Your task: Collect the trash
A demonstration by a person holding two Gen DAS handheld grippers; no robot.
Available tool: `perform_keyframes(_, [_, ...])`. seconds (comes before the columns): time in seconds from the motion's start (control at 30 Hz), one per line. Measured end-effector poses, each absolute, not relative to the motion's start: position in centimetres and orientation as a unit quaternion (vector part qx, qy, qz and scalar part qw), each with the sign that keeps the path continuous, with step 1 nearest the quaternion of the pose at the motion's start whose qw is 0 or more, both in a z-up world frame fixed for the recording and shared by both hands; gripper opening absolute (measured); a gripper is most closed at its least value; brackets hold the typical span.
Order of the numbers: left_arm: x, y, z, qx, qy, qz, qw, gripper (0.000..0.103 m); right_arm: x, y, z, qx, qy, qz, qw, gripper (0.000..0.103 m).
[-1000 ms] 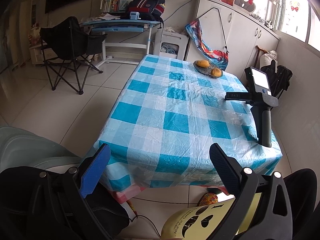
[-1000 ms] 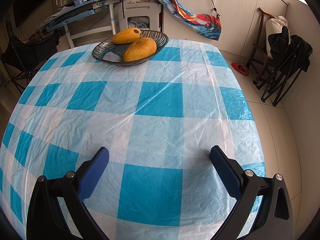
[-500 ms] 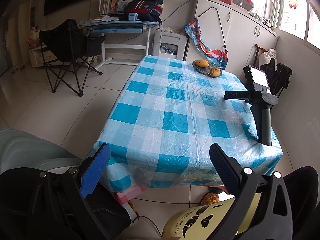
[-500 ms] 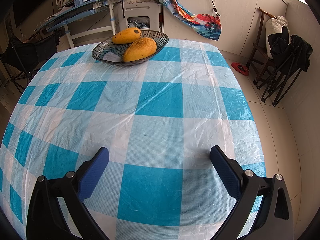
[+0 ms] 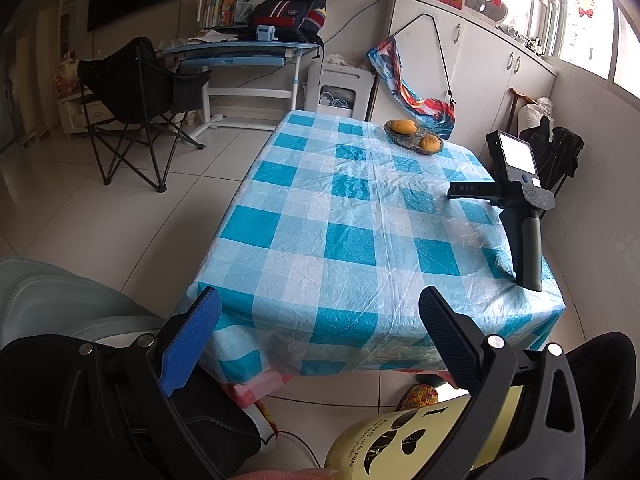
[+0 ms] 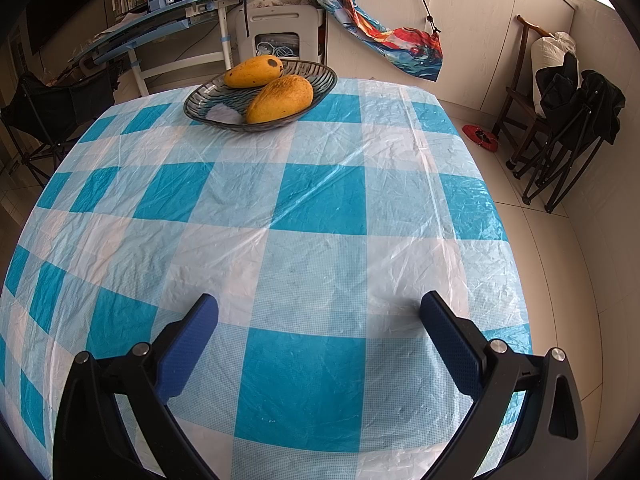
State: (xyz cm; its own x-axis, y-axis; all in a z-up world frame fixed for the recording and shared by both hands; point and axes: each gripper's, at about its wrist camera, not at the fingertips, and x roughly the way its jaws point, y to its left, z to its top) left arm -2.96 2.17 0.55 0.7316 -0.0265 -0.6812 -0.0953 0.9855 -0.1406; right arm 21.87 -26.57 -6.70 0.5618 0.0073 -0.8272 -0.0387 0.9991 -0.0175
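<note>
Trash: the only candidate I can see is a clear crumpled plastic patch (image 5: pixel 468 236) on the table's right side, just beside a black handle; can't tell if it's a loose piece or a wrinkle in the cover. Table (image 5: pixel 312 216) has a blue-and-white checked plastic cover that hangs over the near end. Desk (image 5: pixel 232 50) stands against the far wall with a backpack (image 5: pixel 288 12) on top. Black folding chair (image 5: pixel 136 92) is on the tile floor left of the table, well apart from it. Yellow container with black lettering (image 5: pixel 380 440) sits on the floor by the near end of the table, partly hidden behind the left tool's right finger. Black handle with lit screen (image 5: pixel 520 216) stands upright at the table's right edge. Left gripper (image 5: pixel 320 296) is held off the near end of the table, above the floor, fingers spread wide with nothing between them. Right gripper (image 6: pixel 320 301) is over the tabletop near the right front corner, pointed at the far end, fingers also spread wide with nothing held. Glass bowl (image 6: pixel 208 108) is on the far end of the table. Two yellow mangoes (image 6: pixel 280 98) lie in it, touching each other.
</note>
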Motion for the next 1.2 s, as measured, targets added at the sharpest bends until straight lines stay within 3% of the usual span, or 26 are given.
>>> perform_keyframes(0.5, [-3.6, 2.4, 0.7, -0.108, 0.343, -0.021, 0.933, 0.096, 21.9, -26.6, -6.7, -0.017, 0.468, 0.013, 0.884, 0.096])
perform_keyframes(0.73, [-4.4, 1.7, 1.5, -0.069, 0.307, -0.007, 0.949, 0.096, 21.9, -26.6, -6.7, -0.017, 0.468, 0.013, 0.884, 0.096])
perform_keyframes(1.2, [-3.7, 1.7, 1.2, -0.061, 0.339, 0.007, 0.939, 0.096, 21.9, -26.6, -6.7, -0.017, 0.468, 0.013, 0.884, 0.096])
